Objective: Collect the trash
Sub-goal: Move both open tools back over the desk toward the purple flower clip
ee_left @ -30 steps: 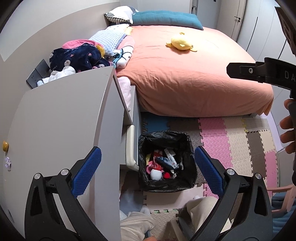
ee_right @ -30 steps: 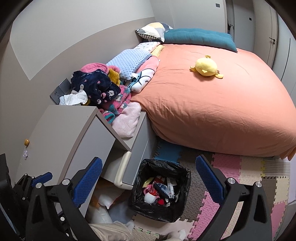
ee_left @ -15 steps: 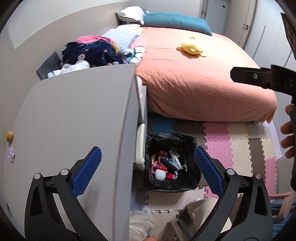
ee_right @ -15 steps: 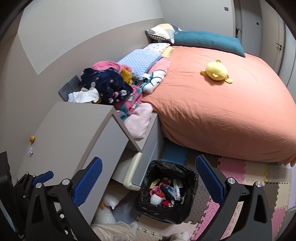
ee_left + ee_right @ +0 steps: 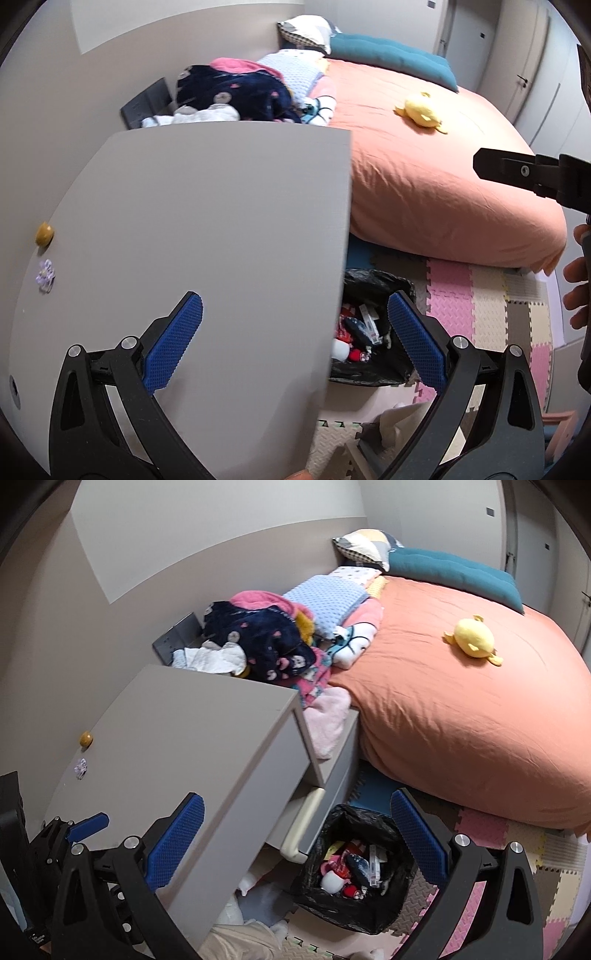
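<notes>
Both tongs stand wide open and hold nothing: the left gripper (image 5: 295,339) hangs over the flat grey top of a bedside cabinet (image 5: 207,229), its blue textured pads (image 5: 173,343) spread apart; the right gripper (image 5: 297,843) hangs above the floor in front of that cabinet, pads equally spread. Between the right gripper's fingers lies the task's thing — a black-lined waste bin (image 5: 354,882) on the foam floor mat, just beside the cabinet's cream drawer handle (image 5: 303,823), holding mixed red, white and dark scraps. On the cabinet top, near its wall edge, sit a small round amber object (image 5: 86,739) and a pale lilac flower-shaped piece (image 5: 80,768). Behind the cabinet a heap of navy and pink clothing (image 5: 266,642) rests against a bed with a salmon-orange cover (image 5: 461,716) — a yellow plush toy (image 5: 474,640) lies on it, well apart from the bin. Pastel interlocking foam tiles (image 5: 491,306) cover the floor.
</notes>
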Motion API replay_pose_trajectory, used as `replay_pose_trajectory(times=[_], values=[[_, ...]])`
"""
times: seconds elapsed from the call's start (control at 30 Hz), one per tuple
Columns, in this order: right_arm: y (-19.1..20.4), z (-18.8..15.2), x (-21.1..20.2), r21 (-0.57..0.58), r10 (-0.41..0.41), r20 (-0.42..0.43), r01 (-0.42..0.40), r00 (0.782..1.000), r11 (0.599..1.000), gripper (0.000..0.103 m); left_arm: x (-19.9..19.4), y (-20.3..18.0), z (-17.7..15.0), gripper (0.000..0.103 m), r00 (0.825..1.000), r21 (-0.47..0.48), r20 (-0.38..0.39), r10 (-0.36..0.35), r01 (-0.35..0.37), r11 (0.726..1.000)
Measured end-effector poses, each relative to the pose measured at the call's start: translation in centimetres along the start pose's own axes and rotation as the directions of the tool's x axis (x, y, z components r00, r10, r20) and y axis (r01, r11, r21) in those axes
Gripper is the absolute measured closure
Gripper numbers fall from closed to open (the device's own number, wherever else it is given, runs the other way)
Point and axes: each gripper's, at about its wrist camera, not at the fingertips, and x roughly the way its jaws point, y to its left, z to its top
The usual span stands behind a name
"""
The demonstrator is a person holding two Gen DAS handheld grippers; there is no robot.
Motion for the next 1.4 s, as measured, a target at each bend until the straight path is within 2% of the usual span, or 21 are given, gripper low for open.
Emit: replay_pose_trajectory(times=[0.27,0.7,1.13,1.33,1.4], values=[[5.1,1.0,1.8,-0.063,0.043,-0.021,-0.045,0.999,0.997,0.003,-0.8,4.6,-1.0,0.006,0.999,-0.081,0.005,0.033,-0.032,0.996],[13.7,1.5,5.8,-0.165,0.101,-0.085,-0.114,0.991,0.98,0.003,-1.4,12.6,-3.0,0.006,0.996,-0.205,-0.006,0.089,-0.088,0.975],[21.9,2.5,9.3,-0.257,0.128,-0.124,-0.157,0.984,0.954,0.003,-1.9,20.6,-4.3,0.006,0.989,-0.328,-0.008,0.146,-0.14,0.934],[25.1,3.0,10.6,-0.296,0.137,-0.134,-0.172,0.981,0.94,0.003,-2.0,23.7,-4.8,0.006,0.98,-0.368,0.008,0.2,-0.183,0.912],[26.3,3.1,11.1,-0.32,0.135,-0.136,-0.173,0.981,0.932,0.003,-2.0,24.5,-4.7,0.009,0.977,-0.377,0.012,0.211,-0.192,0.906]])
